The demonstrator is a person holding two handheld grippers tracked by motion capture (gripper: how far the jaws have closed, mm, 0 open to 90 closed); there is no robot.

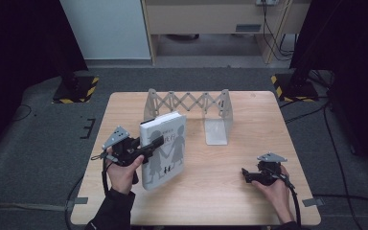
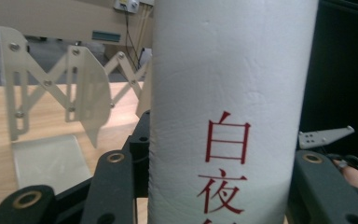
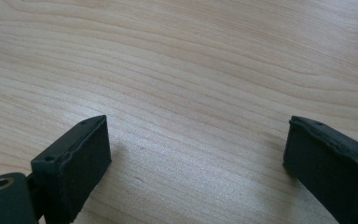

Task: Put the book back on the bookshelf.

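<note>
Right up against the lens in the left gripper view is the white spine of a thick white-covered book, wedged between the left gripper's 2 black jaws, so that one's clamped on it. Red characters on the spine read 白夜, the rest is cut off. From above, the book sits tilted at the table's front left, grey silhouette figures on its cover. Just behind it stands a pale metal accordion-style expandable bookend rack. The right gripper rests on the light wooden table at front right, well apart, jaws spread wide around nothing.
</note>
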